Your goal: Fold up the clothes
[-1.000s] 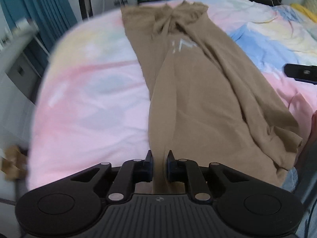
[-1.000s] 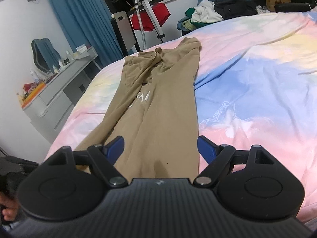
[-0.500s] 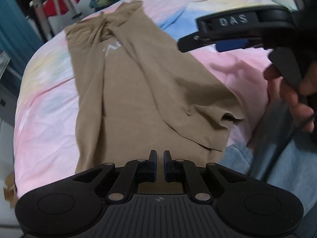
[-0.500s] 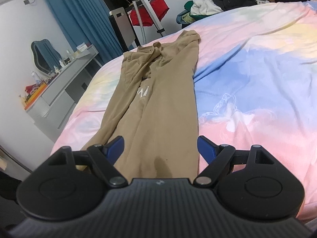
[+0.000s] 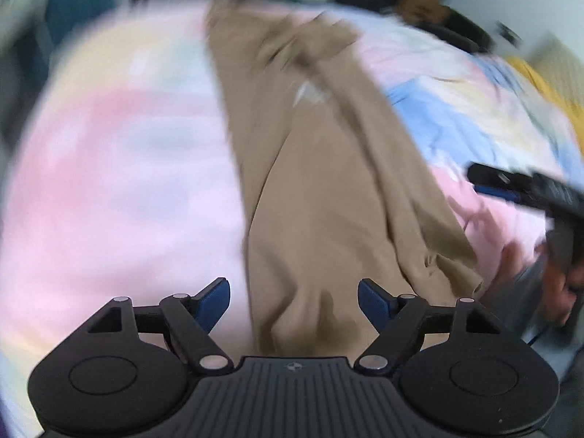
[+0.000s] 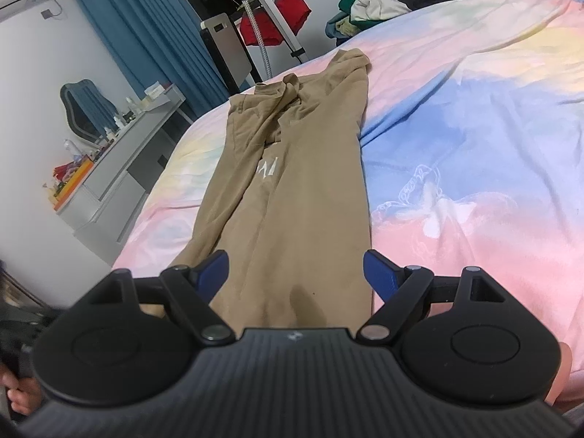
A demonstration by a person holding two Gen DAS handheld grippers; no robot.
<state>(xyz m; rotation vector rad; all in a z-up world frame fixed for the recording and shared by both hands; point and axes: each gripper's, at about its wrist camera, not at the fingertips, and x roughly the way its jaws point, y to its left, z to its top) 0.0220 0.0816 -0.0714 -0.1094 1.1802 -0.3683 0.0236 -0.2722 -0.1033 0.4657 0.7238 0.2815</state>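
Left wrist view — my left tool [image 5: 294, 297] and right tool [image 6: 295, 272] gape apart over the tan garment [image 6: 292, 197] on the bed [image 6: 474, 146].

Pastel bedsheet [image 6: 474, 116], blue curtains [image 6: 146, 25], grey desk [image 6: 120, 168], red cloth [image 6: 281, 18] behind.

Ahead of right tool [image 6: 294, 273]: tan garment [image 6: 292, 189] of soft matt cloth, creased, white print near its middle. Under it, bed sheet [image 6: 456, 153], smooth pastel cotton-like fabric, matt. Tool bodies matt black ribbed plastic; blue finger pads [image 6: 379, 273]; bright metal pivot pins.
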